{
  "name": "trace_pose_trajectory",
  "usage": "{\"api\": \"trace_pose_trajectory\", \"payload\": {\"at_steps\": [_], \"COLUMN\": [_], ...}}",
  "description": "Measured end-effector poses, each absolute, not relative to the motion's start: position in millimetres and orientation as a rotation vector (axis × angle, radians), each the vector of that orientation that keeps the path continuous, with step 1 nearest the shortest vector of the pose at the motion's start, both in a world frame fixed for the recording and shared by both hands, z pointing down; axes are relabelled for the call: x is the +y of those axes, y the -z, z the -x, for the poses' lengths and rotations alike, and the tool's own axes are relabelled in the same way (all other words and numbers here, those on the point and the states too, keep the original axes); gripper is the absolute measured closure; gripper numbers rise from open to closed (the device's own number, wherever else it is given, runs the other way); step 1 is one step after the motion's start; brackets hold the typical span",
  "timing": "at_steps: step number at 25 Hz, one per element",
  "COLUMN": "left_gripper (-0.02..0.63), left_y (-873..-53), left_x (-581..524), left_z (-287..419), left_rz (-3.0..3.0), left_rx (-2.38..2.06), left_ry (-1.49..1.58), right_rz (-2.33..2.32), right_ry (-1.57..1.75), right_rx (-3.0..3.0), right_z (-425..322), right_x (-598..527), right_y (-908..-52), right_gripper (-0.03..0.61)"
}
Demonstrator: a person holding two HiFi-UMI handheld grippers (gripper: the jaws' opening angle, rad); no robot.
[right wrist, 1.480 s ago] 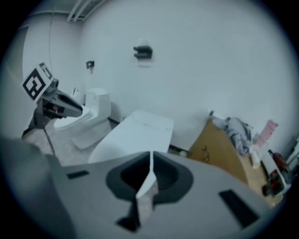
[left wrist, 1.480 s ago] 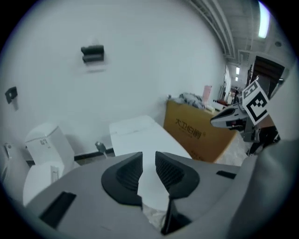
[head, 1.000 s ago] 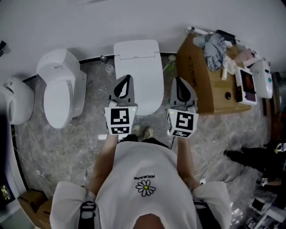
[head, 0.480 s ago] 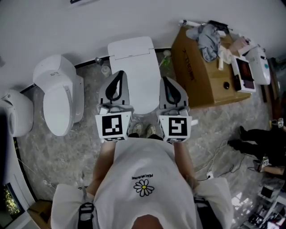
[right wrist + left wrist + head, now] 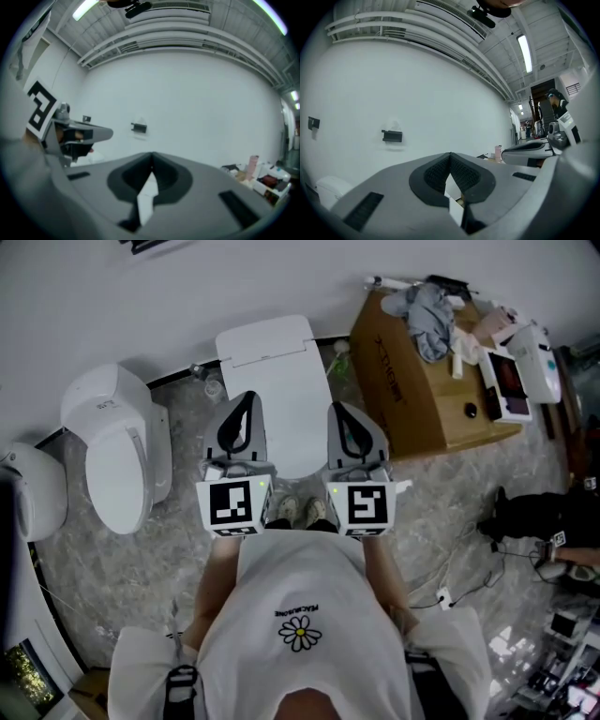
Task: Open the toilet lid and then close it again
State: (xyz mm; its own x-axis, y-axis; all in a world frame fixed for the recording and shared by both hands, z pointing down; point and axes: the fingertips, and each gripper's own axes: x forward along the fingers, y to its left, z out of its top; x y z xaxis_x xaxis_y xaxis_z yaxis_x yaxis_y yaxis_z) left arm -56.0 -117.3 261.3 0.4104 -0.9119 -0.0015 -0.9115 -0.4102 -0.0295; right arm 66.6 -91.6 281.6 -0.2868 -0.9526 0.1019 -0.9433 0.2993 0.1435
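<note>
One toilet (image 5: 264,341) stands against the wall (image 5: 187,287), straight ahead of the person, with its lid (image 5: 291,418) down flat. Both grippers hang over the lid, side by side and pointing level toward the wall. The left gripper (image 5: 247,396) is above the toilet's left edge and the right gripper (image 5: 336,408) above its right edge. Each has its jaws clenched together with nothing between them. Left of the toilet stands a second toilet (image 5: 117,446); right of it is a cardboard box (image 5: 403,399) piled with clutter.
</note>
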Motion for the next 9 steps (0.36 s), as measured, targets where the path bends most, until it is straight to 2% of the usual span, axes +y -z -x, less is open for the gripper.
{"api": "trace_pose_trajectory", "payload": {"at_steps": [9], "left_gripper": [0.589], "left_y": [-285], "left_x": [-138], "left_z": [61], "left_rz": [2.746], "left_rx": [1.651], "left_ry": [-0.012], "right_rz": [-1.746], "right_ry": [0.003], "right_rx": [-2.315], "right_z": [-59], "right_x": [-108], "right_y": [-302], "right_gripper": [0.549]}}
